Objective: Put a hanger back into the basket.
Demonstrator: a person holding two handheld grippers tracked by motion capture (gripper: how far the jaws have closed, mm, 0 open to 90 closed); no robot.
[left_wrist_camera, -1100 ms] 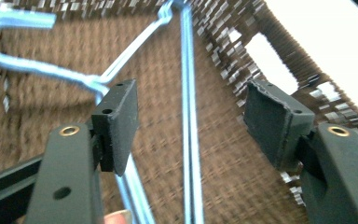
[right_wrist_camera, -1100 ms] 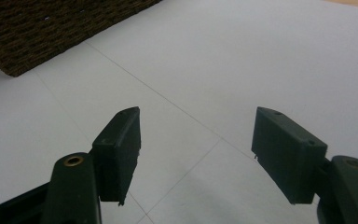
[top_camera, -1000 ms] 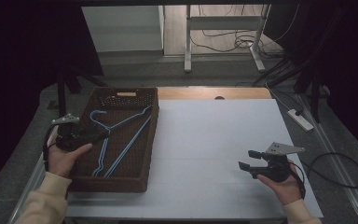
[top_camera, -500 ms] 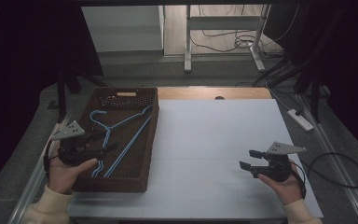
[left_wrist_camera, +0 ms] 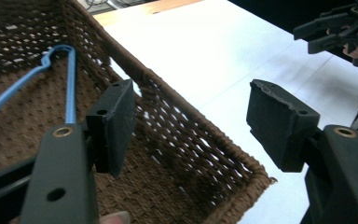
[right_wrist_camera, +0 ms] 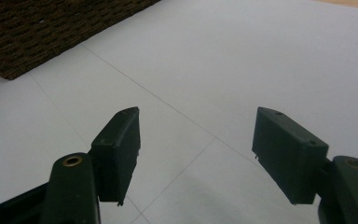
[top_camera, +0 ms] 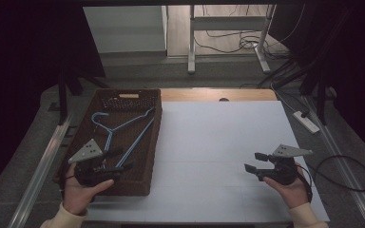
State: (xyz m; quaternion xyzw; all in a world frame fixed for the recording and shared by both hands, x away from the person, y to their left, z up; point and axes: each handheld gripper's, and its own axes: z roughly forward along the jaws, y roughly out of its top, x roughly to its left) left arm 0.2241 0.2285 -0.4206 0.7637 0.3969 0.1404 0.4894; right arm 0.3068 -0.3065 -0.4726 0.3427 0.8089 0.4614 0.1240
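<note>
A brown woven basket (top_camera: 148,142) stands on the left of the white table and holds blue wire hangers (top_camera: 123,124). My left gripper (top_camera: 121,159) hovers open over the basket's near right corner, nothing between its jaws. In the left gripper view the basket rim (left_wrist_camera: 177,100) runs between the jaws (left_wrist_camera: 191,123), and one blue hanger (left_wrist_camera: 70,84) lies on the basket floor to the left. My right gripper (top_camera: 255,162) is held open above the bare table at the right, pointing left. Its jaws (right_wrist_camera: 196,149) stand wide apart with only white table under them.
The basket's near corner (right_wrist_camera: 23,46) sits at the top left of the right gripper view. A wooden strip (top_camera: 218,95) edges the table's far side. A power strip (top_camera: 306,121) and cables lie on the floor to the right.
My left gripper has moved toward the near right corner of the basket. The right gripper has stayed where it was.
</note>
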